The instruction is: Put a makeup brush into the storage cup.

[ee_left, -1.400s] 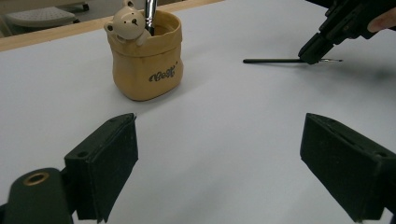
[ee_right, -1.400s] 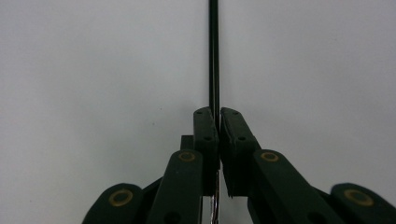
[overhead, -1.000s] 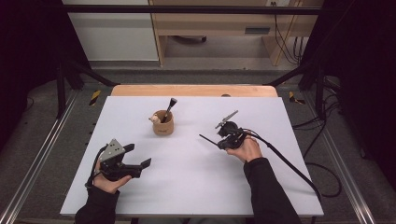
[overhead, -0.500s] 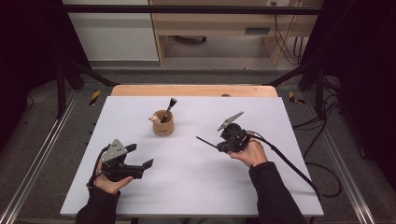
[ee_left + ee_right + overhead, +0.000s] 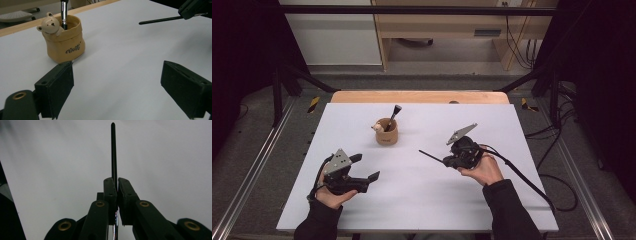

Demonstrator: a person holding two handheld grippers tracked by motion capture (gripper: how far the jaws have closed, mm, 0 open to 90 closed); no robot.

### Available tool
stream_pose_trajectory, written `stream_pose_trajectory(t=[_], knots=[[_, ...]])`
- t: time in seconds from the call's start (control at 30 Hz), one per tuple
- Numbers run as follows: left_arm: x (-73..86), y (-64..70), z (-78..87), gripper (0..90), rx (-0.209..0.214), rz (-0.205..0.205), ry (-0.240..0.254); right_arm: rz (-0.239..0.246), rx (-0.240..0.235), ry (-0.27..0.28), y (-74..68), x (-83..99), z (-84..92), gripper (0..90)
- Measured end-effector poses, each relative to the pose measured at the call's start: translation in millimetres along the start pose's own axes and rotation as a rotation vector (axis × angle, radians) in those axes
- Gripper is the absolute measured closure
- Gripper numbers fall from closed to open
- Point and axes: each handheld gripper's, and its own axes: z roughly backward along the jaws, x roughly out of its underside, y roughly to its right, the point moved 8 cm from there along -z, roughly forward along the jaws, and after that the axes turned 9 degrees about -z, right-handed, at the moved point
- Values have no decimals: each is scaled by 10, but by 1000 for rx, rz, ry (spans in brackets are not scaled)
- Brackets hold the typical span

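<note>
Right claw (image 5: 446,161): jaws pressed together on a thin black rod-like tool (image 5: 431,156), most likely a brush or pen handle. In the right gripper view the pads meet around the rod (image 5: 114,152), which runs straight out ahead of them to a rounded tip. In the high view the rod points left and slightly away from the person, clear of the surface.

Change noted: over the last second the right hand (image 5: 484,170) has drifted a little nearer the person and appears slightly higher above the white desk (image 5: 522,130), with the grip unchanged and the rod keeping its heading. Judgement: the tool is secured and in transit, and delivery has not begun.

Left claw (image 5: 366,170): jaws spread wide, nothing between them, held low over the near left of the desk; its position matches the earlier pictures. In the left gripper view its pads (image 5: 58,87) frame bare desk.

Beyond the claws: a small tan cup-shaped holder with a bear figure on its rim (image 5: 386,132) stands upright at mid-desk, well apart from both claws. One dark-handled brush (image 5: 393,116) already leans in it. Lettering on its side is legible only in part.

Assessment: the likely destination is the holder. The rod tip lies off to the holder's right and must be swung over the opening and tilted downward. Risk: knocking the light holder or the brush inside.
</note>
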Motion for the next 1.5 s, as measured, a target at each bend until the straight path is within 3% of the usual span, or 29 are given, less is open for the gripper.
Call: stream_pose_trajectory(t=[0.33,0.73,1.5], knots=[[-172,86,-44,102,25,-61,-7,25,-28,5,-129,49,61,860],[-461,268,-164,103,54,-187,-40,34,-51,10,-224,80,111,860],[-705,510,-419,102,89,-381,-125,49,-88,23,-328,64,176,860]])
